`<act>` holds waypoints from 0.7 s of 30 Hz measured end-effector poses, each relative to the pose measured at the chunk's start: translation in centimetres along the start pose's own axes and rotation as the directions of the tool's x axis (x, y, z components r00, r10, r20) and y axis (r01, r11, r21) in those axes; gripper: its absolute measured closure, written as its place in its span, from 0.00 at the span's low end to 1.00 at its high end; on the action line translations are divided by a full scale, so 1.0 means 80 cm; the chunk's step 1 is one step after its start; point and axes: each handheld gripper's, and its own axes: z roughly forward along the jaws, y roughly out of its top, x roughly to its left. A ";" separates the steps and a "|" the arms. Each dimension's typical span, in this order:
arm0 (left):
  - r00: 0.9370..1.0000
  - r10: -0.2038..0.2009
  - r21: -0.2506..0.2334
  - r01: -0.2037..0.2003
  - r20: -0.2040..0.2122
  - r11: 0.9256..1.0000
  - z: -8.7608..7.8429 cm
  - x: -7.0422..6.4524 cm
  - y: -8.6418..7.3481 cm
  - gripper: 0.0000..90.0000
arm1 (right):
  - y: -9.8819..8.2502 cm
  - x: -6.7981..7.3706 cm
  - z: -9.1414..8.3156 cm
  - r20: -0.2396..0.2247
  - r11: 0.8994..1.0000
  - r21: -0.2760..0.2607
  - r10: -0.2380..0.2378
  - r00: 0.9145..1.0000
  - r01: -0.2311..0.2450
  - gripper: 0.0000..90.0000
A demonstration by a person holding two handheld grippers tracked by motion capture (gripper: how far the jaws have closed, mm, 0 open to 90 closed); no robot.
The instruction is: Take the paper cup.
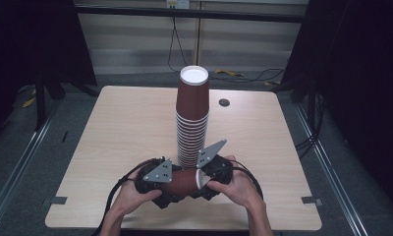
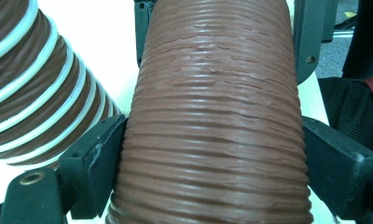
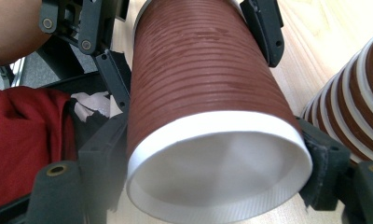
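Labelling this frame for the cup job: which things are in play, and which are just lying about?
In play:
- brown cup, lying on its side, clamped between both grippers
- left gripper, shut on its narrow end
- right gripper, shut on its rim end
- tall stack of cups, upside down just behind

Lying about:
- round dark hole in the table
- cables on the floor beyond

A light wooden table [image 1: 121, 128] carries a tall stack of brown paper cups [image 1: 192, 118] (upside down) at its middle.
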 end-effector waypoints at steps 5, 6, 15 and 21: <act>1.000 -0.002 -0.012 0.002 0.003 1.000 -0.001 -0.001 -0.001 0.15 | 0.000 0.000 0.002 -0.007 1.000 0.010 0.003 1.000 -0.003 0.26; 1.000 0.000 -0.018 0.000 0.006 1.000 -0.002 -0.001 -0.002 0.16 | -0.001 -0.001 0.002 -0.014 1.000 0.008 0.006 1.000 -0.006 0.26; 1.000 -0.020 -0.128 0.017 -0.018 0.992 -0.017 -0.001 0.000 0.18 | -0.003 -0.001 0.007 -0.008 1.000 0.015 0.012 1.000 -0.012 0.26; 0.998 -0.050 -0.195 0.040 -0.046 0.980 -0.030 -0.001 -0.005 0.17 | -0.011 -0.005 0.000 0.018 0.999 -0.012 0.037 0.999 -0.037 0.26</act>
